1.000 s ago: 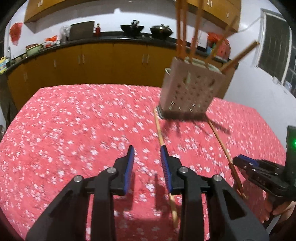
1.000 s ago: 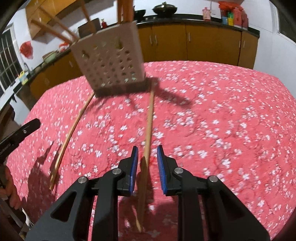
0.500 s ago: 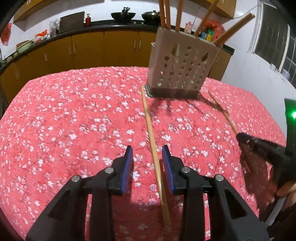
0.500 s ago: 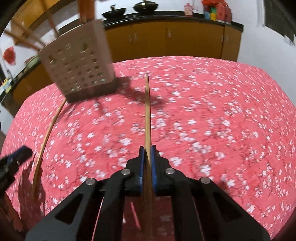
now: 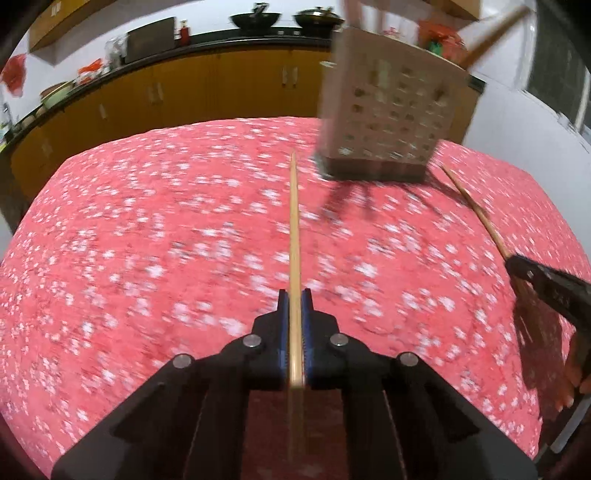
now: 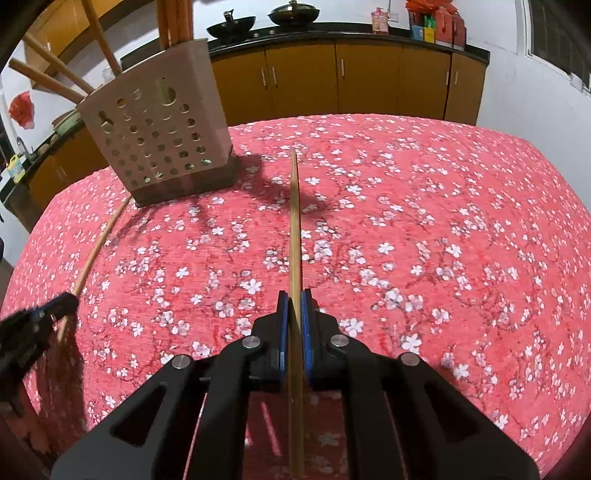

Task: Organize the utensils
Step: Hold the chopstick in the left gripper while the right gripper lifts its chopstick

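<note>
Both grippers clamped now, one chopstick each. Left gripper (image 5: 294, 299): blue pads pinched tight on a bamboo chopstick (image 5: 293, 221) that runs straight out ahead over the red floral tablecloth (image 5: 147, 258), tip pointing toward the cabinets, ending just left of the perforated utensil holder (image 5: 388, 122). Left view's smeared w/ blur, so fine detail's gone. Right gripper (image 6: 294, 299): same story, jaws squeezed on a second chopstick (image 6: 294, 221), tip out past the holder's right corner, shaft sitting just above the cloth w/ its shadow below. Holder stands upright at the far side of the table, several more sticks poking out the top at angles. Each gripper shows at the edge of the other's view, nose on its own chopstick. Counter behind: two dark woks (image 6: 231, 20) on the black top, orange-brown cabinets (image 6: 332, 77) under it, bottles & packets off to the right.
</note>
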Tool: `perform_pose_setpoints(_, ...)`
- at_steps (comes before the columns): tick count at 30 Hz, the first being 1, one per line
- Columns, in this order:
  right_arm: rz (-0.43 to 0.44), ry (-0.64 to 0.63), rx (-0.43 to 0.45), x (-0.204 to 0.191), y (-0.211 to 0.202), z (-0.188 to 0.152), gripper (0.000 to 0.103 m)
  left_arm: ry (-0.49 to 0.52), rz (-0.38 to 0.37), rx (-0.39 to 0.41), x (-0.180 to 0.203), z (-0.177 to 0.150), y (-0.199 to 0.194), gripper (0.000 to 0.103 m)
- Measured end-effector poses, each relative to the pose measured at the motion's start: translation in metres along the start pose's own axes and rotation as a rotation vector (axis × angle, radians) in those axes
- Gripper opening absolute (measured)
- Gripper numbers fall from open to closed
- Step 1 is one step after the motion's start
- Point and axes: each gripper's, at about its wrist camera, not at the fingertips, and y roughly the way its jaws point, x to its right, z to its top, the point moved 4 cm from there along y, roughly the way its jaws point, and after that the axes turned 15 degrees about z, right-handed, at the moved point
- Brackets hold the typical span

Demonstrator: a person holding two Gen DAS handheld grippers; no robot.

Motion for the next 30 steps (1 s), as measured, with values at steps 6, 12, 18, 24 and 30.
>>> perform_pose_setpoints(6, -0.015, -0.019, -0.002, -0.001, 0.009, 0.007, 0.008, -0.067, 0.043, -0.005, -0.036, 0.016, 0.012, 0.008)
perform_pose_setpoints(12, -0.034, -0.034, 0.003, 0.0, 0.022, 0.017, 0.008, -0.081, 0.046, -0.016, -0.044, 0.013, 0.022, 0.009)
perform_pose_setpoints(18, -0.03, -0.035, 0.013, 0.003, 0.023, 0.018, 0.008, -0.097, 0.026, -0.017, -0.048, 0.009, 0.019, 0.01)
perform_pose_setpoints(24, -0.025, -0.03, 0.016, 0.005, 0.021, 0.015, 0.008, -0.1, 0.023, -0.019, -0.052, 0.007, 0.016, 0.01)
perform_pose_setpoints(30, -0.026, -0.031, 0.016, 0.005, 0.022, 0.015, 0.008, -0.102, 0.024, -0.019, -0.05, 0.008, 0.018, 0.01)
